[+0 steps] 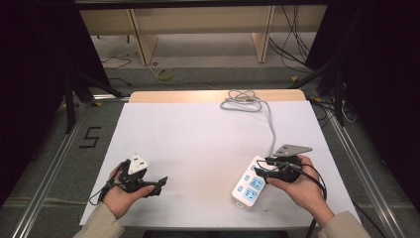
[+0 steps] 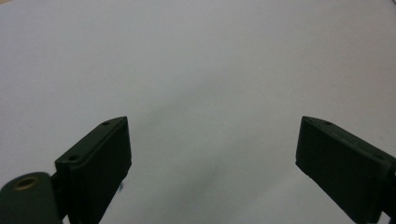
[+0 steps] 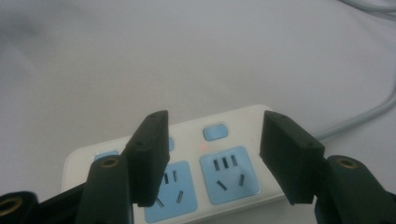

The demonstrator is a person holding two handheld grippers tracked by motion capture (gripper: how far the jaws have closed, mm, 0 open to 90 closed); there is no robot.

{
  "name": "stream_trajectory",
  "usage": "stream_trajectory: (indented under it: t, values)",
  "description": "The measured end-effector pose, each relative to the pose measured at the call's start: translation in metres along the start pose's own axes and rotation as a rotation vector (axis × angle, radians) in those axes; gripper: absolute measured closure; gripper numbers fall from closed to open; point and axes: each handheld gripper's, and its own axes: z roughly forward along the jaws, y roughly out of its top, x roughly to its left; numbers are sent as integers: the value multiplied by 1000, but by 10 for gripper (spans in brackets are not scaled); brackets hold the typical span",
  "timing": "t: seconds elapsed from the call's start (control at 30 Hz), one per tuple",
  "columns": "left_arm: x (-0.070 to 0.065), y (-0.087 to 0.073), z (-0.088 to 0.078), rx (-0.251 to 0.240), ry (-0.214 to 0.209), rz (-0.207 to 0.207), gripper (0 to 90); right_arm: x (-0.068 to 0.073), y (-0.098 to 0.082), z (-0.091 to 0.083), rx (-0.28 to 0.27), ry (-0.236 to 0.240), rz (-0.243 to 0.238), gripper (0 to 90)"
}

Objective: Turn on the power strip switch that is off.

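You have a tabletop [image 1: 198, 144] in front of you. A white sheet covers most of it, and a strip of light wood shows along the far edge. A white power strip [image 1: 249, 183] with blue sockets lies flat on the sheet, near your right side. Its grey cord [image 1: 271, 126] runs away from you and ends in a loose coil at the far edge.
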Motion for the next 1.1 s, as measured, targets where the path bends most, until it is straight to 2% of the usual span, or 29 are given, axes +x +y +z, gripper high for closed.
stream_trajectory:
  t: [0.53,1.1]
  values:
    - [0,-1,0,-1,0,-5,99,-8,-18,-13,-82,-13,32,336]
    - [0,-1,-1,1,1,1,98,-18,-38,-26,-116,-32,55,321]
